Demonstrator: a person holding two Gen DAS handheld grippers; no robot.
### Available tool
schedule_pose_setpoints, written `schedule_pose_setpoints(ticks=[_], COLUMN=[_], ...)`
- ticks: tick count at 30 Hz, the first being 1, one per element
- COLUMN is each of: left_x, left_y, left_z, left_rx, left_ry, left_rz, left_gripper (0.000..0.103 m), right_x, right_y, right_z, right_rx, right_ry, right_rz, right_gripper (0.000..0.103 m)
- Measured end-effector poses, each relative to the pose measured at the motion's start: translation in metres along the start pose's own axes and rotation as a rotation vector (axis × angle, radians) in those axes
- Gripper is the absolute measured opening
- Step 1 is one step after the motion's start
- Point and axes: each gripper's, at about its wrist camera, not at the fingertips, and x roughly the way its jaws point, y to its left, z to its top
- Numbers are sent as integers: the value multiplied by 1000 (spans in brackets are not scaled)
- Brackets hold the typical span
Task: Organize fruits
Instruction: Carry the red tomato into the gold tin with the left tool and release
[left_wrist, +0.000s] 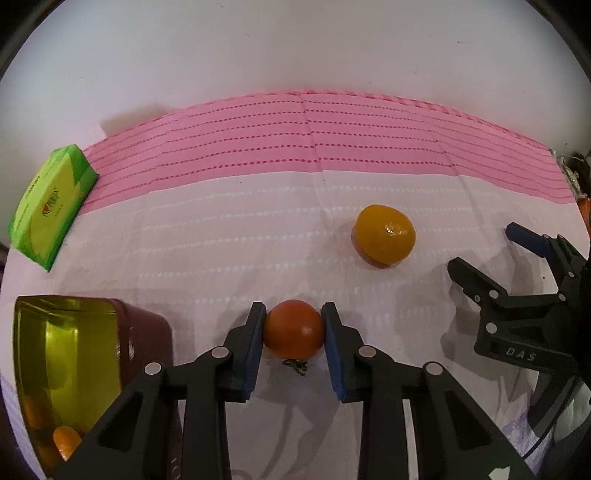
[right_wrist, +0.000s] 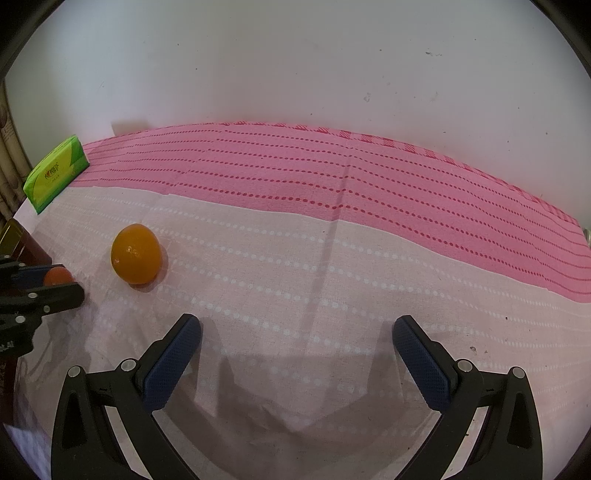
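My left gripper (left_wrist: 293, 328) is shut on a small red tomato (left_wrist: 293, 330) that rests on the pale cloth, both blue pads pressed against its sides. An orange fruit (left_wrist: 385, 234) lies farther out to the right. A dark red tin (left_wrist: 66, 362) with a gold lining stands at the lower left with orange fruit (left_wrist: 65, 445) inside. My right gripper (right_wrist: 297, 345) stands open over bare cloth with nothing between its fingers. In the right wrist view the orange fruit (right_wrist: 136, 254) lies to its left, and the tomato (right_wrist: 57, 276) shows in the left gripper (right_wrist: 55, 278) at the far left.
A green tissue pack (left_wrist: 51, 206) lies at the far left near the cloth's edge. The pink and white cloth (left_wrist: 303, 147) runs back to a white wall (left_wrist: 295, 48). The right gripper (left_wrist: 480, 247) stands at the right in the left wrist view.
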Motion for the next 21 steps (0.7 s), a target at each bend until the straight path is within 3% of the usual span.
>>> schedule_pose_setpoints(ticks=[21], left_x=[-52], left_y=[6], left_z=[-15], left_rx=[-16], left_ry=[-80], left_rz=[13], left_gripper=[27], right_x=[0], right_y=[0], right_z=[0], right_rx=[1], right_ry=[0], right_rz=[0], right_gripper=[103])
